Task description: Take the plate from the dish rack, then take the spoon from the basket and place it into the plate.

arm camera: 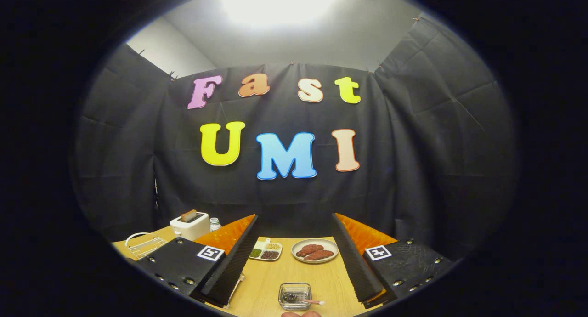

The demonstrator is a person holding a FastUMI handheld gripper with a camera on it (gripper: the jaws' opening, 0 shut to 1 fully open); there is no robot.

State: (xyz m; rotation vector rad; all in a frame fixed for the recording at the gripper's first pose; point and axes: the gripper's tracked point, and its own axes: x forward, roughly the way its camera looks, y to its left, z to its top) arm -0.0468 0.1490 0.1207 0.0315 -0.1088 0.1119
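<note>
My gripper (294,220) is open, its two fingers spread wide above a wooden table (271,285). Between the fingers, close in, stands a small clear square container (295,295). A spoon (312,302) lies in it, its dark bowl inside and its pale handle pointing right over the rim. Farther ahead between the fingers sits a round white plate (315,251) holding reddish-brown pieces of food. A white wire dish rack (142,244) stands left of the left finger, and I cannot tell what is in it.
A white divided tray (266,251) with green, dark and pale fillings lies left of the plate. A white toaster (189,224) and a small bottle (215,223) stand at the back left. Black cloth walls close the booth behind the table.
</note>
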